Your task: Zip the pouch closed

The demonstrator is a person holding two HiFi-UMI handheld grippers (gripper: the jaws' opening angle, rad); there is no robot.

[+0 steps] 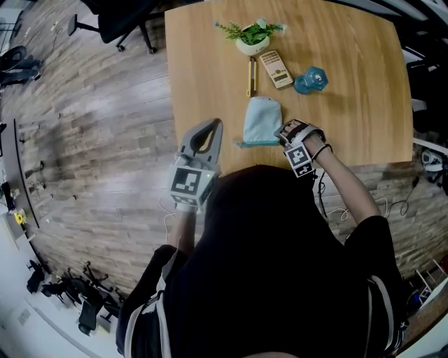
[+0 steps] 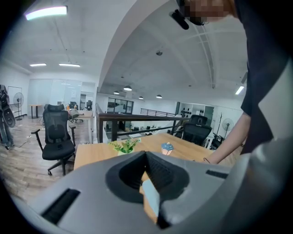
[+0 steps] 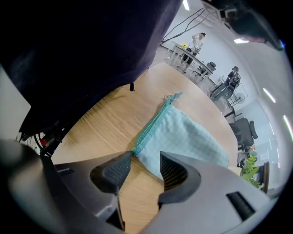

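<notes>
Head view: we see plank flooring around the wooden table, with an office chair past its far-left corner. The teal pouch lies near the table's front edge. Our right gripper stands open-jawed at its corner, and our left gripper is pinched together above the table's front-left corner.

Wooden table: potted plant, yellow stick, tan box, blue toy; office chair beyond.

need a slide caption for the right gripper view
Right tool, jaws open, poised at the near end of the teal zipper on a light blue pouch lying on a wooden table.
</notes>
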